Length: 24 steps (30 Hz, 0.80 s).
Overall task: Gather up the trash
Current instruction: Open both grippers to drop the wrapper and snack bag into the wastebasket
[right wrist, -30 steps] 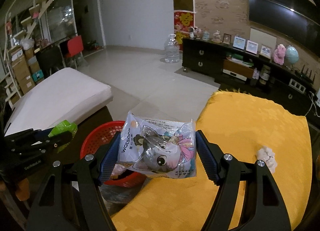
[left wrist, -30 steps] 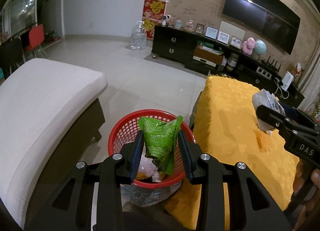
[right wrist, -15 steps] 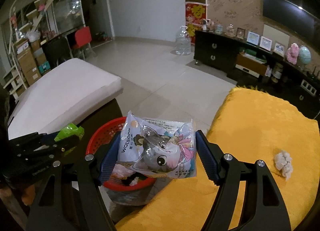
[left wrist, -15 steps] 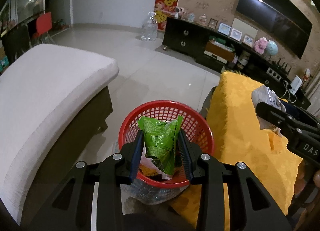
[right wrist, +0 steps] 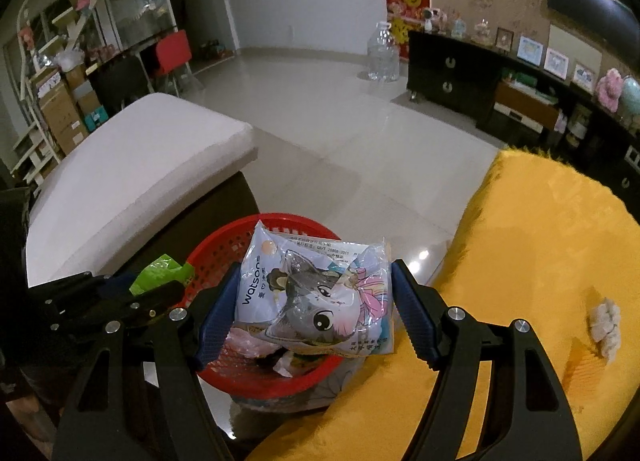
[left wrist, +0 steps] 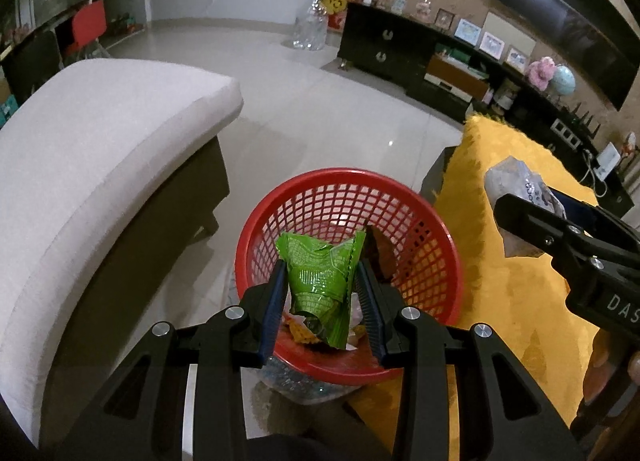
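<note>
L gripper [left wrist: 322,289] clamps green wrapper [left wrist: 320,285] over red basket [left wrist: 400,201] — R gripper [right wrist: 314,301] clamps Watsons pack [right wrist: 316,297], same basket.

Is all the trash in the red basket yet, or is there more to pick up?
Not yet. The red basket already has some wrappers lying at its bottom. The left gripper holds a green wrapper over the basket, and the right gripper holds a cartoon wipes packet above its rim; neither is dropped yet. A crumpled white tissue lies on the yellow cloth, not yet picked up.
</note>
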Each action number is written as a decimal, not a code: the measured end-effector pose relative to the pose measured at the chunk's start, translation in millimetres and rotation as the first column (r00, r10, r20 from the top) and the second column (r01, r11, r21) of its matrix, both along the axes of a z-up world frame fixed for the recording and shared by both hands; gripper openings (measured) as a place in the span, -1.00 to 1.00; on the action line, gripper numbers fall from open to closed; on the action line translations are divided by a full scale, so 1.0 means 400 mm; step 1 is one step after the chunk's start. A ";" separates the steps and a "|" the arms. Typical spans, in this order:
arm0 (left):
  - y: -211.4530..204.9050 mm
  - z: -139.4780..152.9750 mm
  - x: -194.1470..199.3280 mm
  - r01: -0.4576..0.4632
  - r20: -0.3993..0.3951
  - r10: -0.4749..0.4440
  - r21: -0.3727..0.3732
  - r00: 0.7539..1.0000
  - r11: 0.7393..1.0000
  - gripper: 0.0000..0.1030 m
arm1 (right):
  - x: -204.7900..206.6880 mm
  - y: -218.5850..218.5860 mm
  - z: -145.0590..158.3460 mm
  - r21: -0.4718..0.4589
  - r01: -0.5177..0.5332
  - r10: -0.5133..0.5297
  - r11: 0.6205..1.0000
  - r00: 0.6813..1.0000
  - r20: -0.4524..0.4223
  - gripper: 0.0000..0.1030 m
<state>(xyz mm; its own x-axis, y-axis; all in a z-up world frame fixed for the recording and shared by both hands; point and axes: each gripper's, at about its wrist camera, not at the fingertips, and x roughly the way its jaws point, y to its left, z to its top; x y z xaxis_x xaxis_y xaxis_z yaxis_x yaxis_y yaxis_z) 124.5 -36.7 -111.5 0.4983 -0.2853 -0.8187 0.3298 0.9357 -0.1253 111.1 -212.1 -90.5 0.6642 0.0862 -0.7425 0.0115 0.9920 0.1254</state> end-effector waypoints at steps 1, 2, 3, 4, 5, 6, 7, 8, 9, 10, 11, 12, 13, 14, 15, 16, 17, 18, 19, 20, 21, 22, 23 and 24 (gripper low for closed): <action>0.002 -0.005 0.003 -0.001 -0.005 0.001 0.002 1.000 1.000 -0.34 | 0.005 0.001 -0.005 0.002 -0.002 0.002 1.000 1.000 -0.005 0.36; 0.000 -0.010 0.006 -0.002 -0.012 0.002 0.004 1.000 1.000 -0.34 | 0.012 0.003 -0.011 0.005 -0.004 0.004 1.000 1.000 -0.011 0.37; -0.002 -0.014 0.010 -0.003 -0.017 0.003 0.007 1.000 1.000 -0.34 | 0.017 0.005 -0.015 0.007 -0.006 0.006 1.000 1.000 -0.015 0.37; -0.001 -0.019 0.012 -0.003 -0.021 0.003 0.009 1.000 1.000 -0.33 | 0.022 0.005 -0.017 0.009 -0.009 0.009 1.000 1.000 -0.019 0.37; -0.002 -0.023 0.015 -0.001 -0.026 0.001 0.011 1.000 1.000 -0.33 | 0.029 0.008 -0.021 0.011 -0.012 0.012 1.000 1.000 -0.024 0.37; -0.003 -0.027 0.016 0.000 -0.028 0.000 0.013 1.000 1.000 -0.33 | 0.036 0.012 -0.026 0.013 -0.015 0.016 1.000 0.999 -0.029 0.37; -0.003 -0.030 0.018 0.002 -0.031 -0.002 0.014 1.000 1.000 -0.33 | 0.041 0.014 -0.027 0.014 -0.017 0.018 1.000 0.999 -0.031 0.37; -0.005 -0.033 0.022 0.006 -0.035 -0.005 0.015 0.999 1.000 -0.33 | 0.047 0.017 -0.030 0.018 -0.021 0.022 1.000 0.999 -0.036 0.37; -0.006 -0.036 0.023 0.007 -0.039 -0.006 0.016 0.999 1.000 -0.28 | 0.052 0.020 -0.033 0.022 -0.024 0.025 0.999 0.999 -0.039 0.37; -0.007 -0.038 0.025 0.008 -0.041 -0.008 0.015 0.999 1.000 -0.27 | 0.057 0.023 -0.036 0.025 -0.027 0.028 0.999 0.999 -0.043 0.38; -0.008 -0.040 0.026 0.009 -0.044 -0.008 0.016 0.999 1.000 -0.24 | 0.061 0.024 -0.040 0.029 -0.028 0.030 0.999 0.998 -0.049 0.39; -0.007 -0.042 0.028 0.009 -0.047 -0.009 0.014 0.999 1.000 -0.19 | 0.065 0.024 -0.043 0.034 -0.030 0.032 0.999 0.998 -0.054 0.40; -0.007 -0.044 0.029 0.010 -0.050 -0.009 0.013 0.999 1.000 -0.17 | 0.068 0.025 -0.049 0.045 -0.031 0.033 0.998 0.997 -0.063 0.41; -0.006 -0.046 0.031 0.009 -0.055 -0.009 0.010 0.998 1.000 -0.13 | 0.070 0.024 -0.051 0.050 -0.030 0.033 0.998 0.997 -0.066 0.41; -0.006 -0.047 0.033 0.008 -0.060 -0.008 0.009 0.998 1.000 -0.06 | 0.070 0.025 -0.052 0.053 -0.030 0.033 0.998 0.997 -0.069 0.44; -0.003 -0.048 0.034 0.005 -0.063 -0.005 0.006 0.998 1.000 -0.01 | 0.070 0.025 -0.054 0.058 -0.027 0.031 0.998 0.997 -0.070 0.45; -0.004 -0.047 0.037 0.002 -0.064 -0.002 0.005 0.998 1.000 0.09 | 0.072 0.025 -0.053 0.062 -0.027 0.031 0.998 0.997 -0.071 0.45; -0.002 -0.046 0.038 0.000 -0.062 0.001 0.004 0.998 1.000 0.14 | 0.073 0.024 -0.052 0.067 -0.027 0.031 0.997 0.997 -0.073 0.45; 0.000 -0.045 0.039 -0.002 -0.061 0.002 0.003 0.998 1.000 0.16 | 0.072 0.024 -0.051 0.070 -0.026 0.032 0.997 0.997 -0.074 0.46; 0.001 -0.044 0.039 -0.004 -0.059 0.004 0.003 0.998 1.000 0.18 | 0.071 0.024 -0.049 0.073 -0.026 0.031 0.997 0.997 -0.074 0.46; 0.002 -0.043 0.038 -0.005 -0.058 0.005 0.004 0.998 1.000 0.21 | 0.069 0.023 -0.047 0.075 -0.026 0.031 0.997 0.997 -0.073 0.46; 0.002 -0.041 0.039 -0.007 -0.057 0.007 0.004 0.998 1.000 0.23 | 0.067 0.023 -0.045 0.073 -0.025 0.030 0.997 0.997 -0.071 0.46; 0.006 -0.039 0.038 -0.011 -0.055 0.012 0.004 0.998 1.000 0.25 | 0.067 0.023 -0.043 0.072 -0.023 0.028 0.997 0.997 -0.069 0.46; 0.010 -0.038 0.036 -0.015 -0.053 0.015 0.003 0.998 1.000 0.26 | 0.064 0.022 -0.040 0.072 -0.023 0.027 0.997 0.997 -0.065 0.46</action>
<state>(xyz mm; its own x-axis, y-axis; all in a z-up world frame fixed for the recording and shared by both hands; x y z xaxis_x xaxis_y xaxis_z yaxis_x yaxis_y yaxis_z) 138.7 -32.5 -126.7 0.4582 -0.2763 -0.8448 0.3090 0.9407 -0.1401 136.8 -203.3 -106.6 0.6109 0.1565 -0.7761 -0.0024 0.9806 0.1958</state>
